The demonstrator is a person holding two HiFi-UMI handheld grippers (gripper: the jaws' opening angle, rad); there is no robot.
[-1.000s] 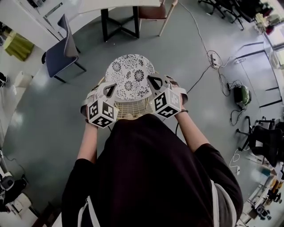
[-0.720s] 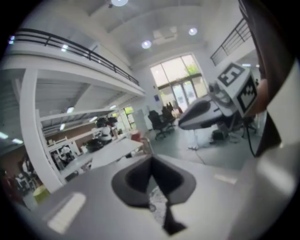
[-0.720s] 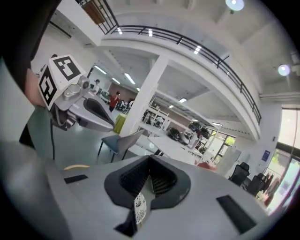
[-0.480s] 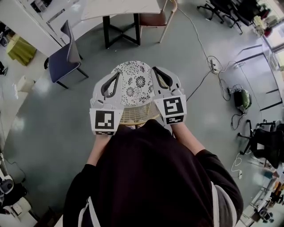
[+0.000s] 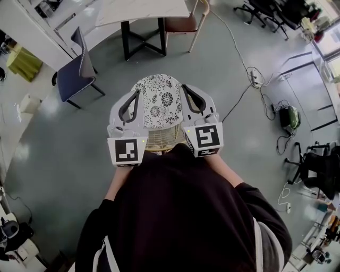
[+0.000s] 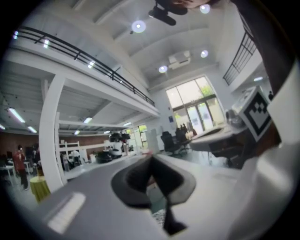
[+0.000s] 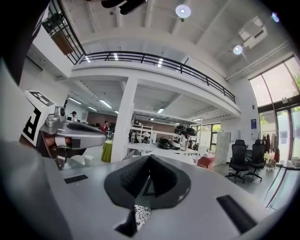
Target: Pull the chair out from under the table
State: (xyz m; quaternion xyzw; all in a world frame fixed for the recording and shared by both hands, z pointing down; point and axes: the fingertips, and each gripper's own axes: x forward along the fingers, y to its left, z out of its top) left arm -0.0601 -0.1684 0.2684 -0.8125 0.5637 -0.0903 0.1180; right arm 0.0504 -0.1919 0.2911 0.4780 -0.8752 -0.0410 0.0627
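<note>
I'm looking down on a smooth grey floor [image 5: 64, 159] that shows soft glare in patches, in a big open hall. At the top edge stands the pale-topped table [image 5: 143, 9] on a black frame, with a wooden chair [image 5: 180, 24] tucked in beside it and a blue chair [image 5: 74, 71] off to its left. To the right, cables [image 5: 241, 90] trail across the floor to a power strip [image 5: 256, 74], and a black office chair [image 5: 319, 170] sits near the right edge. The gripper views give me the rest of the room: a balcony railing [image 7: 154, 58] over a white column [image 7: 123, 117], round ceiling lights and tall windows [image 6: 192, 101].

The chair [image 5: 159, 98] I care about has a round black-and-white patterned seat and a woven back. It stands on open floor, well apart from the table and directly in front of the operator's body.

The left gripper [image 5: 137, 93] and right gripper [image 5: 185, 87] are held level above the seat, one along each side of it. Each has its jaws pressed together with nothing between them. Under the closed jaws, only a sliver of patterned seat shows.

As for containers, what looks like a small white bin [image 5: 29, 100] sits on the floor at the far left. It is too small for me to see inside.
</note>
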